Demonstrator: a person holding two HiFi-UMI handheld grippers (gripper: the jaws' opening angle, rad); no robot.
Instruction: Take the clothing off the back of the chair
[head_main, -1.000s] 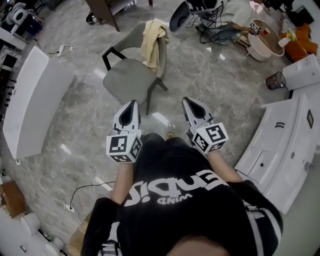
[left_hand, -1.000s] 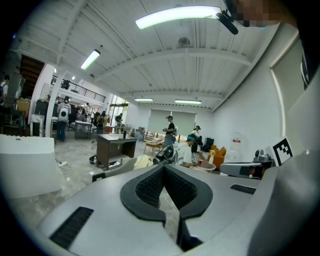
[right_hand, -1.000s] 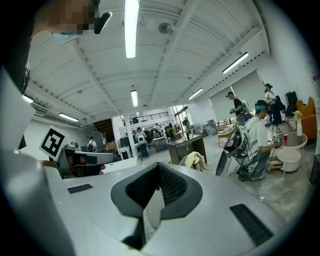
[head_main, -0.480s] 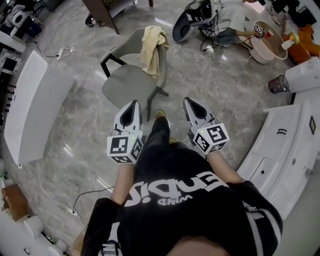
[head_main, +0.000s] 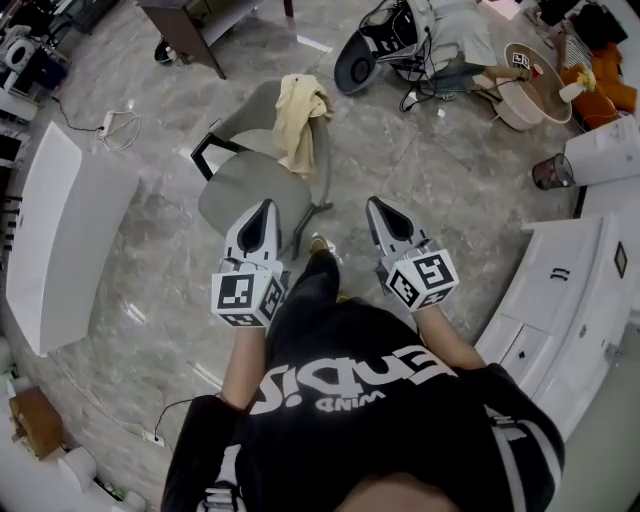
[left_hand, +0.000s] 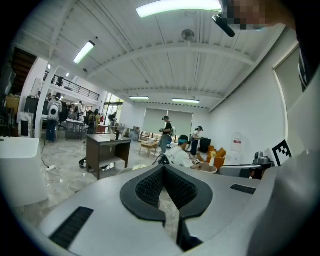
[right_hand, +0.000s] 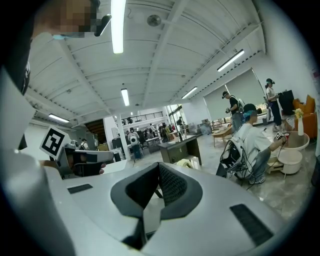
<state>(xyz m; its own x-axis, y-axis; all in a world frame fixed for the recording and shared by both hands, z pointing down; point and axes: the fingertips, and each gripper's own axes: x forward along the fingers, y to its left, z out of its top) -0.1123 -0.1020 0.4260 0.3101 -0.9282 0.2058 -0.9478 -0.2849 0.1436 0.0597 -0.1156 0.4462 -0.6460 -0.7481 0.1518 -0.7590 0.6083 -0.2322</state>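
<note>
A pale yellow garment (head_main: 297, 120) hangs over the back of a grey upholstered chair (head_main: 250, 190) with dark legs, standing on the marble floor ahead in the head view. My left gripper (head_main: 262, 210) is held out level, and in this view its tip overlaps the front edge of the chair's seat; its jaws are shut with nothing in them. My right gripper (head_main: 383, 207) is beside it, to the right of the chair, also shut and empty. The right gripper view shows a bit of the garment (right_hand: 186, 162) just past the closed jaw tips (right_hand: 159, 165). The left gripper's (left_hand: 163, 166) own tips meet too.
A long white table (head_main: 60, 230) stands to the left and white cabinets (head_main: 560, 300) to the right. A dark desk (head_main: 185, 25) is beyond the chair. A seated person (head_main: 450, 35) with cables, a basin (head_main: 530, 85) and a bin (head_main: 548, 172) are at the far right.
I have walked forward, so the chair with its garment has come nearer to both grippers. Both grippers stay side by side with jaws unchanged.
</note>
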